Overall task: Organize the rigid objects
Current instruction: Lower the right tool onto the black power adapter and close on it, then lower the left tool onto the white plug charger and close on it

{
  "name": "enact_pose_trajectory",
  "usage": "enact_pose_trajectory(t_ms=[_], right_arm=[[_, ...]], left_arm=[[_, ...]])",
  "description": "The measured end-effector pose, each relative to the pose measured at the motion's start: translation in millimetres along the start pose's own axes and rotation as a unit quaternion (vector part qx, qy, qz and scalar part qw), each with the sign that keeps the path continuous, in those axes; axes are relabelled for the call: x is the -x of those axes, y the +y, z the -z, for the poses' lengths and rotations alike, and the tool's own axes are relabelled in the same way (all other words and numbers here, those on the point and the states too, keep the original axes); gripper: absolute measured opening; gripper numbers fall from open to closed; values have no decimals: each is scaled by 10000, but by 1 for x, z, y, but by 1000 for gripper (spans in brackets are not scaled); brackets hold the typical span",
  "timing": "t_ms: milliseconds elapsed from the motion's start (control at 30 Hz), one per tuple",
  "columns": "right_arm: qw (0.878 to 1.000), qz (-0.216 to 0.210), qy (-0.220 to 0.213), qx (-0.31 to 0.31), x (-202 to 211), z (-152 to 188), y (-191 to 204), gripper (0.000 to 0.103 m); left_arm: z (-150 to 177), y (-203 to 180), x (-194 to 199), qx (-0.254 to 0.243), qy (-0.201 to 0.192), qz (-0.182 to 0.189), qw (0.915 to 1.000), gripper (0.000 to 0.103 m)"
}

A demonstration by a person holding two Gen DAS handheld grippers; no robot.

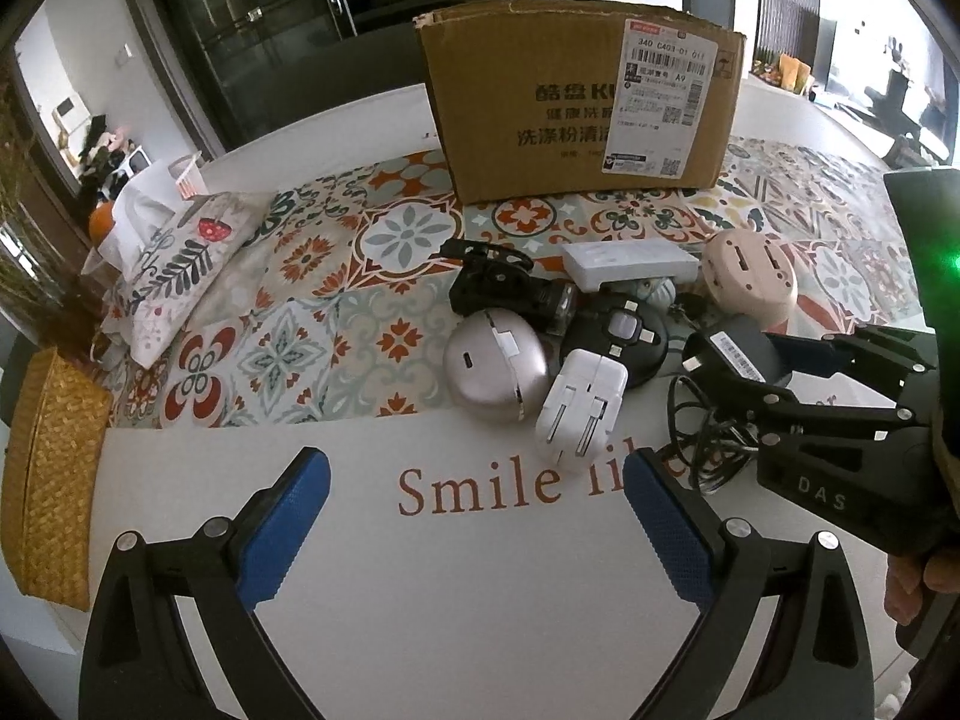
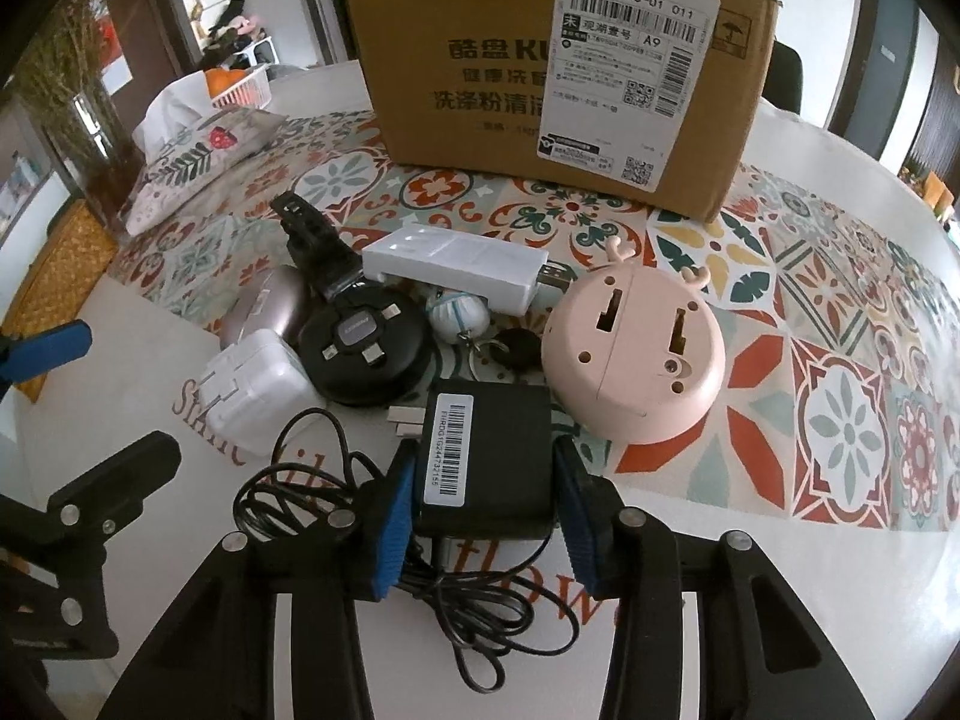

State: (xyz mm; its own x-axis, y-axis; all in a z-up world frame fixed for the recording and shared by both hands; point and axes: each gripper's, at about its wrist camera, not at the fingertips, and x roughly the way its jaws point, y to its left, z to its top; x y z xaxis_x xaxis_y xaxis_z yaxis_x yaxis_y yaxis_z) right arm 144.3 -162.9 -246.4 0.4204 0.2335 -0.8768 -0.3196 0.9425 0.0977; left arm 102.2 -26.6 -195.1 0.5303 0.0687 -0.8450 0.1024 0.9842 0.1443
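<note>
the right gripper (image 2: 486, 516) has its jaws closed on the black power adapter (image 2: 489, 456), blue pads pressed against both its sides, barcode label facing up. the adapter's black cord (image 2: 312, 480) lies in loose loops on the desk (image 2: 150, 360) at about 8 o'clock from it and trails back under the gripper. in the left wrist view the same gripper reaches in from 3 o'clock, clamping the adapter at the right end of the pile.

the left gripper (image 1: 477, 534) sits over bare white desk with its jaws spread wide and nothing between them, its blue pads (image 1: 285, 534) either side of the printed word "smile".

the rest of the pile sits just beyond, at 12 o'clock from the adapter: a white plug charger (image 2: 255, 399) at 10 o'clock, touching a round black multi-connector hub (image 2: 363, 351); a pink round device with small antlers (image 2: 636, 354) at 1 o'clock, just beside the adapter; a white rectangular box (image 2: 456, 270) propped on the items behind; a silver rounded case (image 1: 495, 369) to the left of the white plug charger; a black clip-like gadget (image 1: 498, 285) behind it.

a cardboard box (image 2: 480, 78) with a shipping label stands upright at the far side of the patterned mat (image 2: 840, 312). a floral tissue pouch (image 1: 174, 264) lies at 10 o'clock, well apart from the pile.
</note>
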Motion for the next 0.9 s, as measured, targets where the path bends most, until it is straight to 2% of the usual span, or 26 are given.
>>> enact_pose_trajectory(t_ms=[200,467,733,900], right_arm=[[9997,-9,105,-229,7,5,-3,42],[9981,287,146,-526,31,18,-12,42],[9967,455,158,-650,39,21,-18,42],[9966,450,188,-667,36,22,-18,42]], left_arm=[[-1,-4,2,-135,-89,193,9997,98],[-4,-20,3,-561,-305,482,9968,94],[-8,-29,-11,-761,-242,755,9939,67],[-8,-30,-25,-717,-53,932,9930,51]])
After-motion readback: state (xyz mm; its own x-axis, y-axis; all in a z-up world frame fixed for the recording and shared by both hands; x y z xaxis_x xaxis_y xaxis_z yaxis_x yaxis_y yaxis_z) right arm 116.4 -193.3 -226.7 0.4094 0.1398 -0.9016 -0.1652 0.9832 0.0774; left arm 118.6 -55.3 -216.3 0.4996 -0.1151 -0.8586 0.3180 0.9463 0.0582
